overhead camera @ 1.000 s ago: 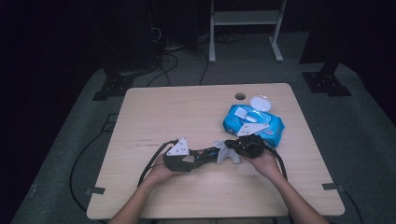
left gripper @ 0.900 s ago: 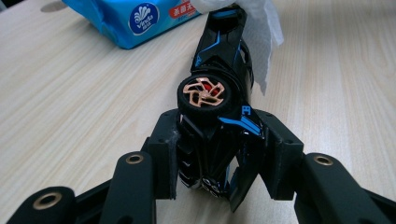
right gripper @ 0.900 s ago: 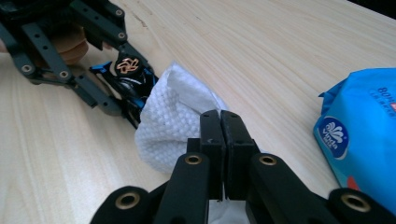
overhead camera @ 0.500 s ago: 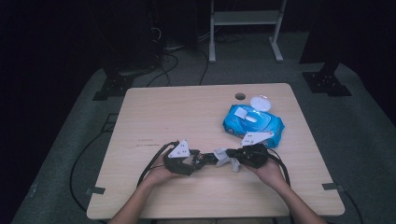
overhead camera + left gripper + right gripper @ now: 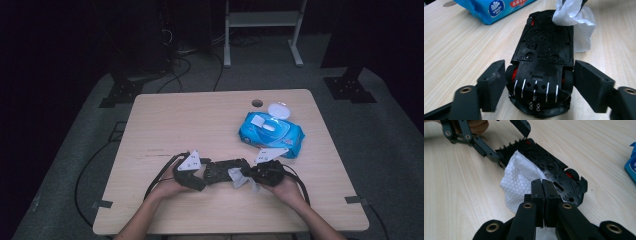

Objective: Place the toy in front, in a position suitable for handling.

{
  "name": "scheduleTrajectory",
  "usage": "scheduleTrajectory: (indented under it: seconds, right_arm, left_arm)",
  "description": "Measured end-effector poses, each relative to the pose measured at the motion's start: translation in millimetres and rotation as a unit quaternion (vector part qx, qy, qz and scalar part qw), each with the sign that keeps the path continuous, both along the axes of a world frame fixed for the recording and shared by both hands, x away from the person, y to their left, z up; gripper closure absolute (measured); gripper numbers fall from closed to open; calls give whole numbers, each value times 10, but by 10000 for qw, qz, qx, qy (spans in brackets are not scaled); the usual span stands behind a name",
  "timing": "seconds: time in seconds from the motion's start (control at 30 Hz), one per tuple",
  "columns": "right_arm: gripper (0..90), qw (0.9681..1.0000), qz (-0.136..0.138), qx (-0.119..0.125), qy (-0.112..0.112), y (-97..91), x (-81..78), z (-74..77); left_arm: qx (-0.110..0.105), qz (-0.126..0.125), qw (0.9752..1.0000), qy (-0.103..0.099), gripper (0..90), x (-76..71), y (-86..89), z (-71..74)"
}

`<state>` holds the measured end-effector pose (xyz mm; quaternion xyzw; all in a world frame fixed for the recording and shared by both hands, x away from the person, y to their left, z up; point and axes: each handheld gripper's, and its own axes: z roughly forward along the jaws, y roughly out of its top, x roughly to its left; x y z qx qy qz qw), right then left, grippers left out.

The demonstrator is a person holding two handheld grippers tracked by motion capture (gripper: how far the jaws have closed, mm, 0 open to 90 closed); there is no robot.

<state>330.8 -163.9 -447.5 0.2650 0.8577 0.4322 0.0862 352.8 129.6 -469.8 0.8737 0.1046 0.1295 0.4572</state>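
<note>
The toy car (image 5: pixel 541 62) lies belly-up on the bench (image 5: pixel 200 120), its underside mid-wipe and not visibly finished; the left tongs (image 5: pixel 539 85), just opening, flank its wheels without pressing; the right tongs (image 5: pixel 543 195) stay clenched on the wet wipe (image 5: pixel 520 180) against the chassis.

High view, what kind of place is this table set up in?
Probably a recording studio or lab: a pale wooden table alone on grey carpet, dark surroundings, black stand feet and loose black cables behind it.
</note>
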Motion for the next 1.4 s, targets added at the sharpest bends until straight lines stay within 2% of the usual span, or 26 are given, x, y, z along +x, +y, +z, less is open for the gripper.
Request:
scheduleTrajectory:
  seconds: [0.07, 0.1, 0.13, 0.17, 0.23, 0.27, 0.37, 0.43, 0.5, 0.57, 0.6, 0.63, 0.67, 0.7, 0.73, 0.77, 0.8, 0.83, 0.87, 0.9, 0.93, 1.03, 1.17, 1.23, 1.3, 1.4]
  right_arm:
    - [880, 10000, 29, 84, -6, 3, 1, 37]
    - [880, 9998, 7, 209, -74, -4, 3, 112]
    - [880, 9995, -16, 293, -117, -4, 8, 152]
    - [880, 9992, -33, 356, -157, -3, 16, 186]
    - [879, 9991, -25, 383, -186, 3, 26, 212]
    - [879, 9991, -4, 365, -237, 19, 43, 229]
    - [879, 9991, 22, 344, -230, 77, 76, 221]
    - [876, 9994, 49, 287, -194, 171, 101, 154]
    - [875, 9995, 69, 231, -180, 210, 111, 119]
    - [865, 9998, 118, 55, -178, 282, 121, 41]
    - [811, 9999, 151, -37, -68, 324, 132, -20]
    - [775, 9998, 171, -67, -80, 330, 130, -33]
    - [775, 9998, 171, -67, -80, 330, 130, -33]
    - [672, 9998, 101, -60, -129, 317, 118, -18]
    - [672, 9998, 101, -60, -129, 317, 118, -18]
    - [617, 9996, 76, -34, -267, 280, 87, 30]
    - [617, 9996, 76, -34, -267, 280, 87, 30]
    - [576, 9989, 68, -73, -464, 244, 40, 71]
    - [568, 9982, 81, -99, -592, 229, 19, 76]
    - [568, 9982, 81, -99, -592, 229, 19, 76]
    - [553, 9973, 135, -155, -699, 215, -1, 59]
    - [552, 9972, 218, -89, -715, 226, -8, 26]
    - [586, 9957, 324, -314, -809, 325, 7, -44]
    - [603, 9953, 282, -394, -835, 360, 21, -71]
    - [626, 9954, 329, -358, -820, 380, 31, -80]
    - [699, 9956, 266, -369, -821, 398, 32, -81]
  left_arm:
    - [-7, -17, 10000, 15, 236, 1, 2, -6]
    - [-18, -7, 10000, 40, 196, 3, 4, -7]
    - [-44, 6, 10000, 87, 189, 7, 7, -9]
    - [-62, 61, 9997, 249, 156, 30, 6, -13]
    - [14, 98, 9995, 294, 141, 46, -2, -11]
    - [9, 147, 9995, 291, 137, 55, -13, -17]
    - [0, 183, 9986, 501, 116, 91, -47, -41]
    - [-7, 135, 9979, 637, 114, 104, -64, -54]
    - [93, 55, 9977, 669, 114, 106, -72, -64]
    - [125, 61, 9971, 747, 116, 104, -76, -73]
    - [177, -18, 9977, 651, 165, 94, -64, -64]
    - [177, -18, 9977, 651, 186, 94, -64, -64]
    - [148, 1, 9983, 559, 186, 88, -56, -58]
    - [86, 27, 9985, 548, 222, 88, -45, -47]
    - [57, 34, 9985, 552, 222, 95, -34, -39]
    - [54, 46, 9985, 546, 231, 98, -29, -36]
    - [48, 43, 9984, 559, 231, 99, -26, -37]
    - [64, 34, 9984, 553, 226, 97, -27, -42]
    - [75, 69, 9985, 546, 212, 91, -39, -54]
    - [75, 69, 9985, 546, 185, 91, -39, -54]
    - [74, 88, 9984, 551, 159, 93, -49, -64]
    - [76, 79, 9980, 618, 135, 102, -78, -78]
    - [22, -18, 9978, 664, 160, 100, -94, -71]
    - [136, -29, 9986, 506, 235, 88, -104, -75]
    - [258, -25, 9985, 487, 240, 85, -122, -106]
    - [286, -37, 9987, 431, 240, 77, -127, -105]
